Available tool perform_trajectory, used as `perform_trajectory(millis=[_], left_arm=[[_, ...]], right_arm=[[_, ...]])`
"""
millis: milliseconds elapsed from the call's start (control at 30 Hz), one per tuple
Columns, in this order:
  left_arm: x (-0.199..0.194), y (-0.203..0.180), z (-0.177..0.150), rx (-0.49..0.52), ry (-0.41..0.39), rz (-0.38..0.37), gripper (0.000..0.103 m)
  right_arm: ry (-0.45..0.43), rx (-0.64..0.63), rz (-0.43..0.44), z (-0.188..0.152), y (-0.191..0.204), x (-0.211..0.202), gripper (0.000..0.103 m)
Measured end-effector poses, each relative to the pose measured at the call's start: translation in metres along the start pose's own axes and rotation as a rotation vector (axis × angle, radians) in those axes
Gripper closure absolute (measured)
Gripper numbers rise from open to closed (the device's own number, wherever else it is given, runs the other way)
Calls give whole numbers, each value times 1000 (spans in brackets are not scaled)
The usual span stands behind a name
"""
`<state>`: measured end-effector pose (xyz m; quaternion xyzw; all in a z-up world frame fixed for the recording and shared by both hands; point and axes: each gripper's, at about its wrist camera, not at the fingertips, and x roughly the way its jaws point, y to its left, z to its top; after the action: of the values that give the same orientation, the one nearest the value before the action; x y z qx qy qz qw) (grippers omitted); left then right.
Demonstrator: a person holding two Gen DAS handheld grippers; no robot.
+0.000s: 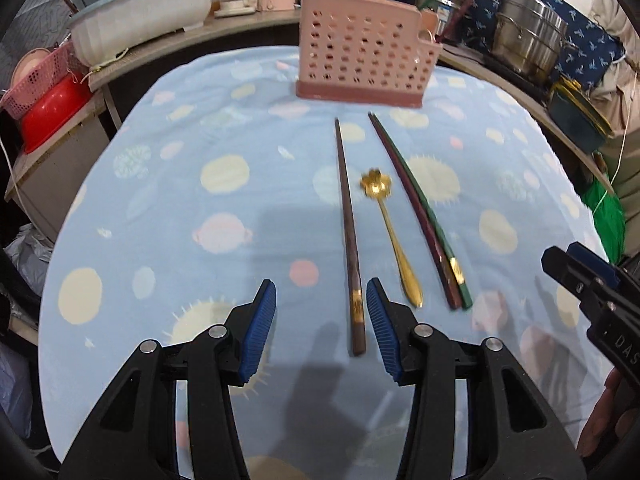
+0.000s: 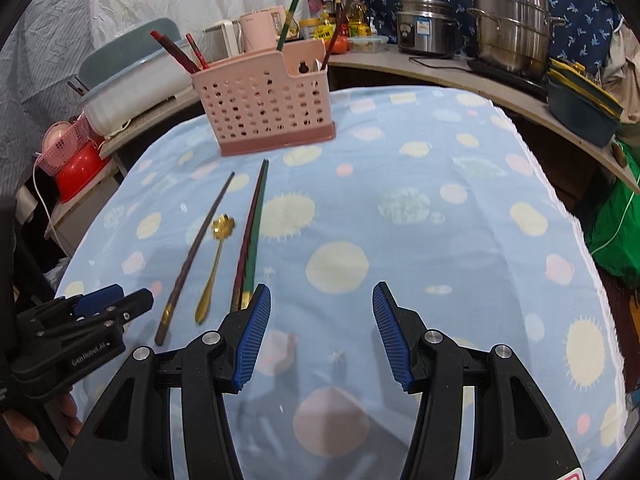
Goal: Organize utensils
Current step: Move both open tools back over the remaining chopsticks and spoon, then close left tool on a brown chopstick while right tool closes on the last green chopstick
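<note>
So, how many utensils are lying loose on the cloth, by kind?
Chopsticks: 3: brown chopstick, dark red chopstick, green chopstick
Spoons: 1: gold spoon
Total: 4

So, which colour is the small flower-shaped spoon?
Gold: the small flower-shaped metal spoon shows best in the left wrist view.

We find the left gripper [image 1: 321,316] angled downward, its blue pads [image 1: 260,328] parted with nothing pressed between them. The right gripper [image 2: 322,328] sits likewise angled down, jaws apart and empty, a little wider than the left. Each gripper lies just beside the other, and fingers [image 2: 24,428] of the holding hands show at the frame edges.
</note>
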<state>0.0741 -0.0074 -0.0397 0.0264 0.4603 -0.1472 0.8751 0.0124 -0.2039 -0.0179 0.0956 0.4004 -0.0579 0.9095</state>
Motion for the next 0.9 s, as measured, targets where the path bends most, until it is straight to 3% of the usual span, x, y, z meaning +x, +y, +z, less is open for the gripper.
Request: perform_trajectory(millis=[300, 633, 700, 900], left_arm=[[8, -9, -12, 32, -9, -26, 60], [16, -4, -13, 26, -5, -17, 89], [16, -2, -13, 26, -8, -17, 95], [16, 1, -13, 16, -8, -29, 96]], right_arm=[[32, -2, 7, -12, 4, 6, 51], [50, -38, 28, -14, 17, 14, 52], [52, -55, 32, -15, 22, 16, 56], [80, -96, 53, -15, 36, 30, 74]])
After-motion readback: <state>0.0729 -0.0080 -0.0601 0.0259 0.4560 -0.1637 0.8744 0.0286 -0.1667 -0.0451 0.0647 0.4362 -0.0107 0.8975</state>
